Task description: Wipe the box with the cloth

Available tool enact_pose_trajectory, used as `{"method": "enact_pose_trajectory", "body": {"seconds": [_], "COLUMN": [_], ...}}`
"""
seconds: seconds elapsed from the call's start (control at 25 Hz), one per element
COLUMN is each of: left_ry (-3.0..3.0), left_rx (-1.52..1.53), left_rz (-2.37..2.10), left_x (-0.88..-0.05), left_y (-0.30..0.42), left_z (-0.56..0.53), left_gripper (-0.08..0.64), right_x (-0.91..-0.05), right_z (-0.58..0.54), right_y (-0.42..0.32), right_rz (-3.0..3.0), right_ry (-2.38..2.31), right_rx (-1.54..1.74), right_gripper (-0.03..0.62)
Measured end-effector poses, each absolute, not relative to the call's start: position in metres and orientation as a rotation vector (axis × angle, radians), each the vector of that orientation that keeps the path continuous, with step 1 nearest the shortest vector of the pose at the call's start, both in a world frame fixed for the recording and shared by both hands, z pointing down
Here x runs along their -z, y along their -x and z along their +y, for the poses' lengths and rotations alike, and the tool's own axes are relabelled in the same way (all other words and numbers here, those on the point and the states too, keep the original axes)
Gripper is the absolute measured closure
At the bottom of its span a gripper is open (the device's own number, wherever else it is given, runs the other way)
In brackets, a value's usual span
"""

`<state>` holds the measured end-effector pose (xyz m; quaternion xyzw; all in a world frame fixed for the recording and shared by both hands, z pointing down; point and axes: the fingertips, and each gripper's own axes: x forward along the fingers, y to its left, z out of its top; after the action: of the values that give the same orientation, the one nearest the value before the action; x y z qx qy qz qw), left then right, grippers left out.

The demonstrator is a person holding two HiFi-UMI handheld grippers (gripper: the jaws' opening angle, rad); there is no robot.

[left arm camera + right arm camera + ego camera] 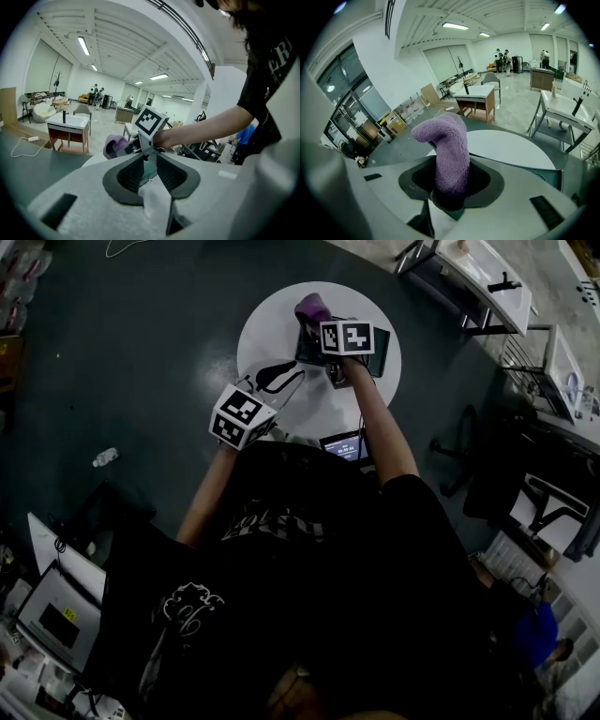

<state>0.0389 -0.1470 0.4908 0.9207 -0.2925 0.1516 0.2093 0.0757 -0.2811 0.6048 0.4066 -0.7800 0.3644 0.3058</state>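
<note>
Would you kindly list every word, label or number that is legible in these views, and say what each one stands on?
"ER": large white letters on the person's black shirt, part of a longer print.
White print on the same shirt, head view: not readable.
Small screen: text too small to read.
Yellow label on a grey device: too small to read.
Marker cubes, right and left: square patterns only, no words.

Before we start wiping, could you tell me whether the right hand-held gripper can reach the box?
Probably yes: the right hand-held gripper, shut on the cloth, hangs right at the box with nothing between them. The left hand-held gripper seems to grip the box's edge.
</note>
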Motion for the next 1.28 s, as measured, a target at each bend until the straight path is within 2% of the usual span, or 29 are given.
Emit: {"method": "enact_pose_trajectory", "body": {"seconds": [0.4, 1.04, 1.28], "left_ry": [-2.554, -2.622, -2.614], "left_rx": [-0.416, -0.452, -0.461], "left_rz": [-0.777, -0.617, -0.627], "left_x": [-0.496, -0.495, -0.496], "left_y": [-0.028, -0.07, -0.07], "left_z": [-0.162, -0.16, -0.154], "left_gripper": [0.465, 0.466, 0.465], "right_x": [-0.639, -0.633, -0.628], "right_z": [-0.281, -0.258, -0.254], "right_y": [-0.125, -0.262, -0.274], "right_rz": [-1.878, -1.661, -1.644], "right_ry": [-1.118, -1.245, -1.274], "right_rx": [-0.889, -0.86, -0.851], "right_gripper": [0.454, 0.454, 0.454]}}
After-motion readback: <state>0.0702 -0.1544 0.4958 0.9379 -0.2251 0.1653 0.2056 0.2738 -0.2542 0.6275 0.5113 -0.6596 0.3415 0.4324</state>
